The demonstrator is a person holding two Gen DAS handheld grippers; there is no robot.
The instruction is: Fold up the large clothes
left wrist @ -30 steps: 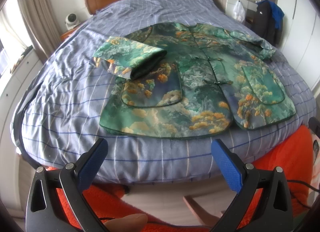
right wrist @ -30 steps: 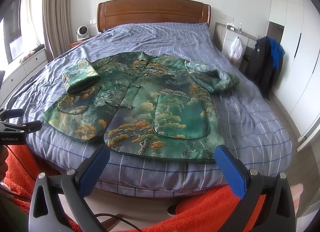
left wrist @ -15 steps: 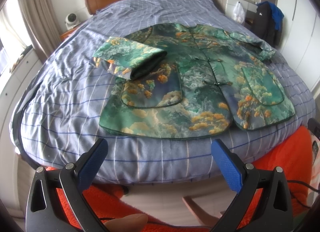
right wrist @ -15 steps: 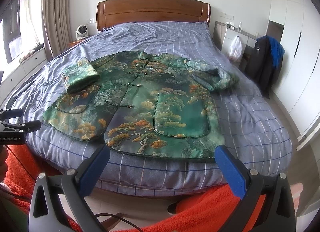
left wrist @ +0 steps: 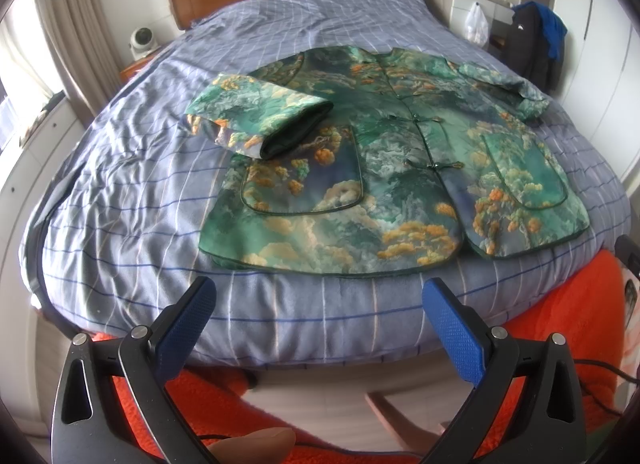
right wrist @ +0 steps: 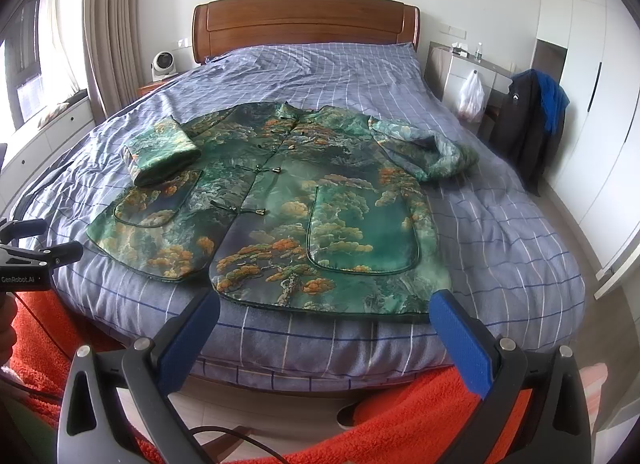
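nothing shifted over last second: both views steady, jacket [right wrist: 280,216] flat on bed [right wrist: 500,224], left sleeve [left wrist: 256,120] folded in at 10 o'clock, right sleeve [right wrist: 428,152] bunched at 2 o'clock; left claw [left wrist: 316,328] and right claw [right wrist: 326,334] apart, empty, hovering off foot of bed; fold paused, right sleeve likely next
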